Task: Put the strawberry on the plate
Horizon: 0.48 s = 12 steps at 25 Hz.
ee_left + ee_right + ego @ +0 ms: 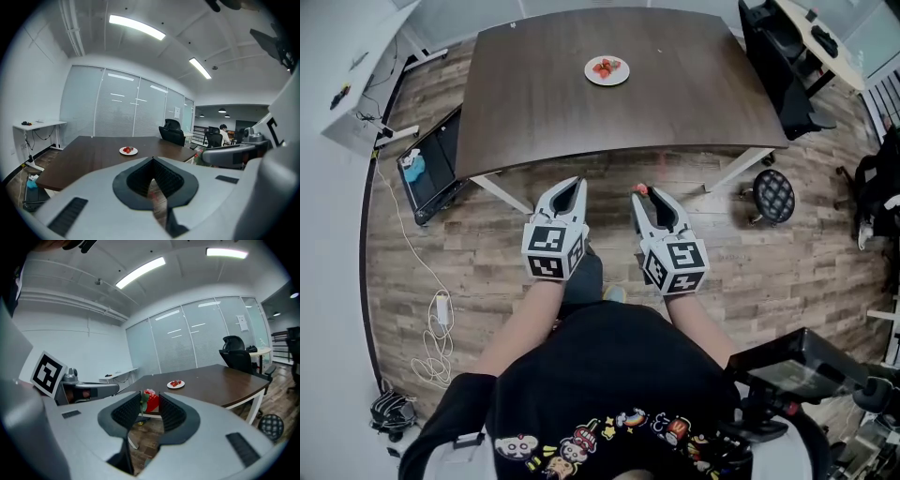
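Note:
A red strawberry (150,401) with a green stalk sits between the tips of my right gripper (150,401), whose jaws are shut on it; from the head view it shows as a red spot (641,189) at the jaw tips (639,194). My left gripper (574,184) is held beside it, jaws closed together with nothing in them (152,161). Both hang over the floor in front of the dark table (534,94). A white plate (607,71) holding strawberries lies at the table's far middle, also visible as a plate (176,384) and plate (128,151).
Black office chairs (783,66) stand at the table's right end, a round stool (773,195) by the table leg. A dark mat with a blue object (414,167) lies on the floor at left, cables (436,337) nearer. A person (224,133) sits far off.

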Tool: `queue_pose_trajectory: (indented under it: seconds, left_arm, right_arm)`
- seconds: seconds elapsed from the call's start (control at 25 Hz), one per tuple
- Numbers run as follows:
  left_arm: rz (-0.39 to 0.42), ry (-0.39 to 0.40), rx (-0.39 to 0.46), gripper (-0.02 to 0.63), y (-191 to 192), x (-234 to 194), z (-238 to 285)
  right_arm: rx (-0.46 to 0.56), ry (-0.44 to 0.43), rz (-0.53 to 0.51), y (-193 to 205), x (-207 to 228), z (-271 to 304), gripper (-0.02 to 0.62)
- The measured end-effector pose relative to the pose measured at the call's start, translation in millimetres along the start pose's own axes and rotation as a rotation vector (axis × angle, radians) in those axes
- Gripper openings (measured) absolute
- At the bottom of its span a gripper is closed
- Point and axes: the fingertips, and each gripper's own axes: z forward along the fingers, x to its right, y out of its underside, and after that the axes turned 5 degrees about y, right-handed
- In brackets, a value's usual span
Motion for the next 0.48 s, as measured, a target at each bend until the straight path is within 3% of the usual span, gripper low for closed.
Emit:
queue_pose_trajectory:
  seconds: [0.48]
  left_arm:
    - [-0.01,0.057,-0.043,0.002,-27.2,-77.1,93.0]
  right_arm:
    - [-0.012,0.057,-0.012,-34.3,22.1,104.3,0.127]
